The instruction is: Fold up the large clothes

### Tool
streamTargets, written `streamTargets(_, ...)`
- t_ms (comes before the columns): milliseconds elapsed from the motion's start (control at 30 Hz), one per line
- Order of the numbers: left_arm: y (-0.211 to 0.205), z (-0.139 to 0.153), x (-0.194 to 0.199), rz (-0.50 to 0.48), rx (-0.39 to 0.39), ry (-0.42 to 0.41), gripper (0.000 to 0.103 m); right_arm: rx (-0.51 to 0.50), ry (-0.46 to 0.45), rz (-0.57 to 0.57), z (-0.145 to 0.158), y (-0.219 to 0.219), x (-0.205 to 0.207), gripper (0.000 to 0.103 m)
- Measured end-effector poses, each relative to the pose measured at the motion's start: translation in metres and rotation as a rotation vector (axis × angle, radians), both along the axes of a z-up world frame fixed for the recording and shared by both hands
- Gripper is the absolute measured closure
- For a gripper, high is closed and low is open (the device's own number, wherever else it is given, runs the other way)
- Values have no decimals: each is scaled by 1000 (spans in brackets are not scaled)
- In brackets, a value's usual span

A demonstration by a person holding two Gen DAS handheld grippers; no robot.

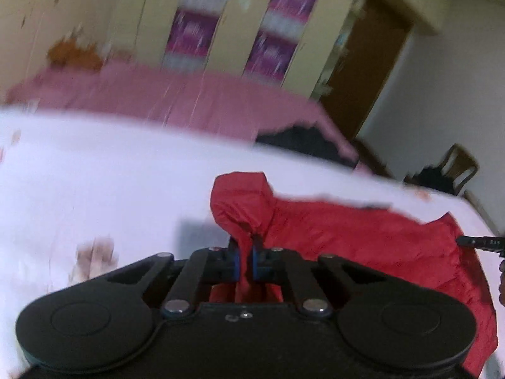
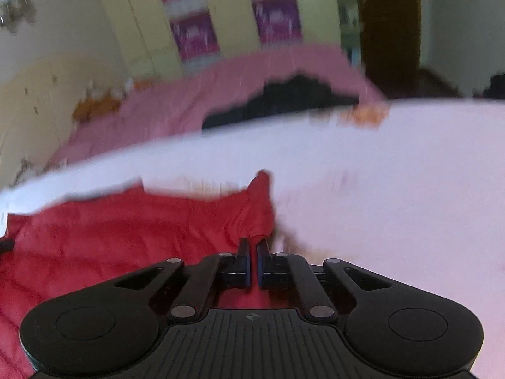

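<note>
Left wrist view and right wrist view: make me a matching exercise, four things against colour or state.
Things:
1. garment
2. bed cover
3. sheet
4. left gripper

Colour or state:
A. white
B. shut on cloth
C. red
D. pink

Pairs: 1-C, 2-D, 3-A, 4-B

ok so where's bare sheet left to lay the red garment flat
Bare white sheet lies left of the red garment, up to the pink cover. More lies right of the right claw. The middle is crowded: both claws, left claw, pinch the bunched red cloth.
</note>
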State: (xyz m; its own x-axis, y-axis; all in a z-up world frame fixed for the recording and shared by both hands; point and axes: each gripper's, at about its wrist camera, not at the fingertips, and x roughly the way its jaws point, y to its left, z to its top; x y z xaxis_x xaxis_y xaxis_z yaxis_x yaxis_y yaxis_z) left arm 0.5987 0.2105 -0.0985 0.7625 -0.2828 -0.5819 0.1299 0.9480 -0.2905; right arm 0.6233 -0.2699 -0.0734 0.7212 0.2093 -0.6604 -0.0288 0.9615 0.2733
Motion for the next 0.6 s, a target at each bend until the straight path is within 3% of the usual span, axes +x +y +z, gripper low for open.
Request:
streamTargets(67,-8,11,3,4,26,-64,97,4,-53,-26,7,-6,1,101)
streamTargets(133,-17,12,12,2,75,-74,97,-32,-49,-44,5,-7,7,101)
streamTargets(333,-33,-38,46,1,162,114,97,-93,132,-45,-47,-3,28,101)
streamTargets(533,-35,-39,42,0,178,118,95,-116,139,-46,-55,-1,29,100)
streamTargets(567,-32,-35,42,9,172,124,85,-108,140,-59,-52,-3,28,94)
streamTargets(600,-30,-30,42,35,181,125,63,-100,137,-89,-47,-5,25,49)
